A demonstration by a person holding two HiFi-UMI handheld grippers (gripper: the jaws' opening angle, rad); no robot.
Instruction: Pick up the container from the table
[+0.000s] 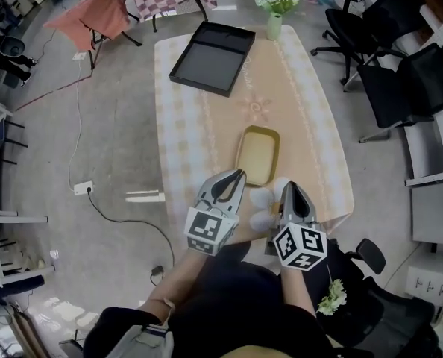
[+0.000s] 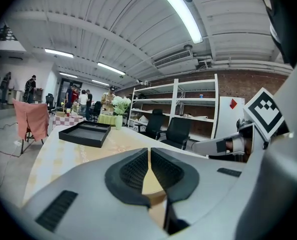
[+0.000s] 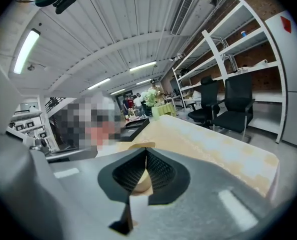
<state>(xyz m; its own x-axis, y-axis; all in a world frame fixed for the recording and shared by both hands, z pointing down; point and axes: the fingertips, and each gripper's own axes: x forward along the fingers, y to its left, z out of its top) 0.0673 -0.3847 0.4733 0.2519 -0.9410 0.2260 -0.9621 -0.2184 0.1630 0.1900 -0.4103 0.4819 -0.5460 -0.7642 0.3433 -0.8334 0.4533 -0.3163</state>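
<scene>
One container (image 1: 257,155), one black tray (image 1: 212,47), one flower vase (image 1: 274,27), two grippers (left gripper (image 1: 241,173), right gripper (image 1: 289,186)).

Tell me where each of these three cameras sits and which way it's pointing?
Head view: on the person's head, looking steeply down at the table, yellow container, both arms, left gripper and right gripper.
Left gripper view: on the left gripper, looking along its shut jaws across the table; right gripper at right.
Right gripper view: on the right gripper, looking along its shut jaws toward office chairs.
Shared: all three show the black tray.
</scene>
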